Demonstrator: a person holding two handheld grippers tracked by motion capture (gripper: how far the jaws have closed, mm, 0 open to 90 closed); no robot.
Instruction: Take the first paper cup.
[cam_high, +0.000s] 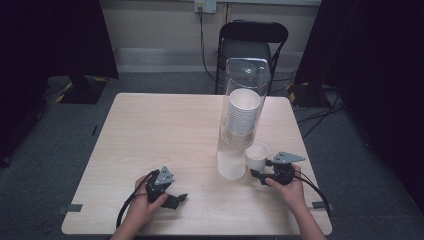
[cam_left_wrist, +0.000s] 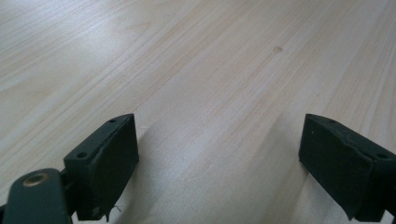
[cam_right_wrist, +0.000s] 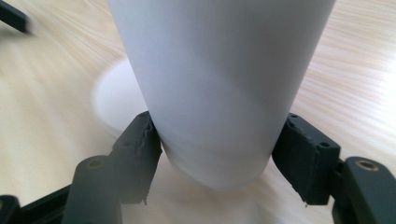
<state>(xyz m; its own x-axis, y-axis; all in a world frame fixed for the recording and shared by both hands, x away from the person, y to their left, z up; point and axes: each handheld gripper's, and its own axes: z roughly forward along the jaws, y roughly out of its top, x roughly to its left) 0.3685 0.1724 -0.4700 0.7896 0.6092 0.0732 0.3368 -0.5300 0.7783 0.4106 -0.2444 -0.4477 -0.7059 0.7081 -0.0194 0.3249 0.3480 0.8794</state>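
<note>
So the biggest thing here is the light wood table, square-ish, with a dark chair pushed up behind its far edge. On the right half of the table stands a tall clear cup dispenser, a see-through tube with a stack of white paper cups sitting inside it, and a white base at the bottom.

Just beside that base, on its right, is a single white paper cup, upright, mouth up. The right gripper has it: in the right gripper view the fingers sit on either side of the cup's lower wall near the bottom, pressed against it, so it's grasping the cup. Can't tell for sure if the cup's bottom is resting on the table or a hair above it.

The left gripper is over at the near left, well apart from the cup and the dispenser, lying low by the table edge. Its fingers are spread wide with just bare wood grain between them.
</note>
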